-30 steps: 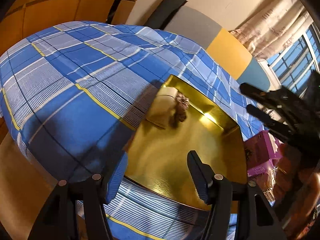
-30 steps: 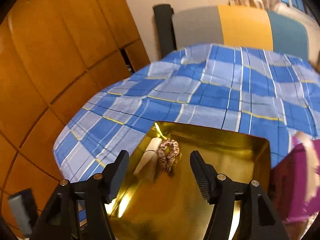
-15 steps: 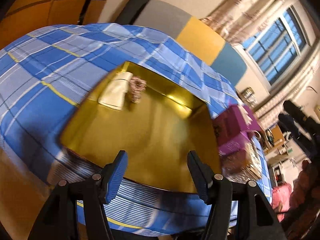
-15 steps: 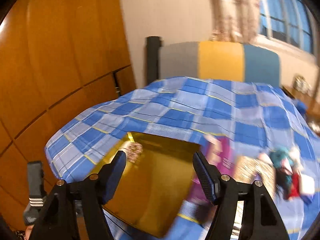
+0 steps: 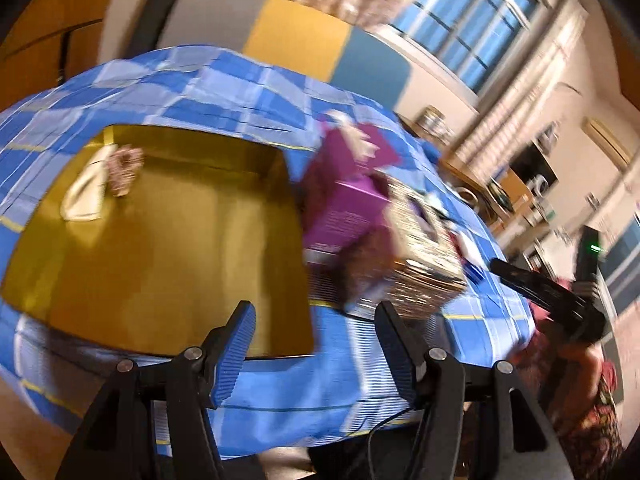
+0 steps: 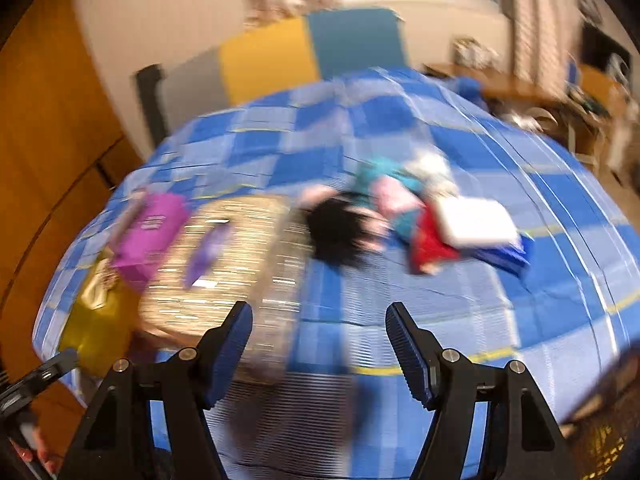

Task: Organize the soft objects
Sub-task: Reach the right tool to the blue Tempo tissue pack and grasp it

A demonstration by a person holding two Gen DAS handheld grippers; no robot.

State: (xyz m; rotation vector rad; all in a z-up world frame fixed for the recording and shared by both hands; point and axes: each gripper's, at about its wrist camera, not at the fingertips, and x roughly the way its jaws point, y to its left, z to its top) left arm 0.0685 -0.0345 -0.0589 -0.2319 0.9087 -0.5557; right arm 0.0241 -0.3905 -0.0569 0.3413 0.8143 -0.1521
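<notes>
Blue checked bedspread (image 6: 460,320) bare under both empty, wide-open claws (image 5: 316,344) (image 6: 320,340).

Blue plaid bedspread (image 5: 248,92), gold tray (image 5: 160,256), purple box (image 5: 344,196), red cloth (image 6: 430,240).

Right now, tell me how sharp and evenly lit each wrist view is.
Left wrist view: moderate motion blur, the shiny gold cardboard tray still readable, warm light, fisheye bending the blue checked bedspread. Right wrist view: heavy smear, the heap of coloured soft items just blobs; only the blue-padded fingers stay crisp.
</notes>
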